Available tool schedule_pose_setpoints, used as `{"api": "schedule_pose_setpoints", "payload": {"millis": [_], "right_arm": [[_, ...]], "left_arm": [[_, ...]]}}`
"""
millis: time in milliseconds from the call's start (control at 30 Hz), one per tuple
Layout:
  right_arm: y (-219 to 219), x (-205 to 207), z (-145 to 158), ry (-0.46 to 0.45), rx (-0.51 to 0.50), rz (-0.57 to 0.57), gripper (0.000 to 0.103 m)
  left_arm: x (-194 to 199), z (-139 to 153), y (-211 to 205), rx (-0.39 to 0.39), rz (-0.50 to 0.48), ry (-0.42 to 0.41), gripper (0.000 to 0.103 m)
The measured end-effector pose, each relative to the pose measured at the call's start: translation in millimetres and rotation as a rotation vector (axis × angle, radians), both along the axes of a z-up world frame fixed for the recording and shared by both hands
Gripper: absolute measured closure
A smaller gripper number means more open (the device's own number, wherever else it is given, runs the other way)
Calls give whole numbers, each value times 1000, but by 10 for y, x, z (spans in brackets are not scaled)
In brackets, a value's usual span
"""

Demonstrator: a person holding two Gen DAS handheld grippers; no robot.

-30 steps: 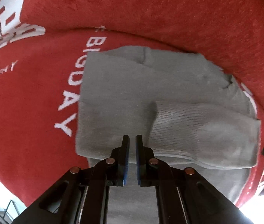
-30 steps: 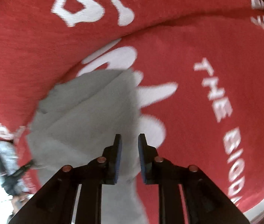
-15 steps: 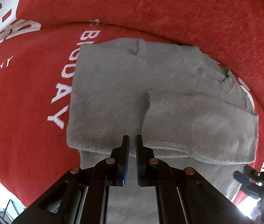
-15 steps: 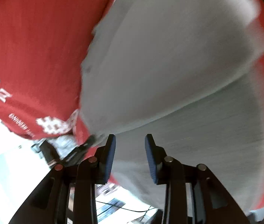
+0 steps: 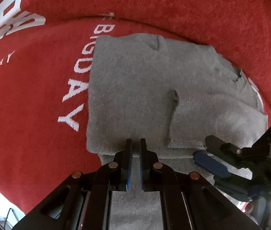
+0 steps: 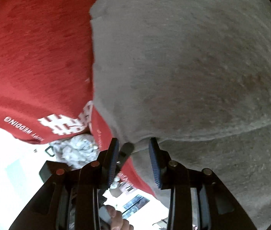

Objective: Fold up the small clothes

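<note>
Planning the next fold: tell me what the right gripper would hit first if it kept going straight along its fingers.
Most likely the grey garment. The right gripper has its jaws open right at the garment's folded edge, which sits between the fingertips with no visible gap, though depth is hard to judge. The red cloth lies off to the side.

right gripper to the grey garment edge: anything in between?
Nothing visible. The right gripper is open, with the folded edge of the grey garment right at its fingertips. Only the red cloth lies beside it, not between.
</note>
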State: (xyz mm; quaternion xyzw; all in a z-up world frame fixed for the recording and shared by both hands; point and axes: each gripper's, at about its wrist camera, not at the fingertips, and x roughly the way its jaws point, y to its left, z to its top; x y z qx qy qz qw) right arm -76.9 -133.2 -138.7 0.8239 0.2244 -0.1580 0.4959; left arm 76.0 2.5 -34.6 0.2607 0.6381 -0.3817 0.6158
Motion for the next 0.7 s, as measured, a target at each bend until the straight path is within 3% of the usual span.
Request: {"api": "schedule_pose_setpoints", "payload": {"millis": [200, 233, 267, 467, 567, 700], "right_arm": [[-35, 17, -1, 52, -19, -80, 68], [-50, 21, 1, 67, -20, -86, 74], [-60, 22, 13, 88, -28, -86, 95], [23, 103, 171, 107, -121, 23, 95], [101, 97, 29, 125, -85, 40, 95], [97, 56, 24, 107, -52, 61, 86]], "left_arm": [[60, 19, 16, -16, -23, 14, 96], [94, 44, 49, -17, -26, 16, 96], [131, 82, 82, -18, -27, 16, 96], [129, 135, 148, -15, -41, -7, 96], [138, 117, 163, -4, -37, -8, 96], [118, 157, 171, -9, -40, -35, 96]]}}
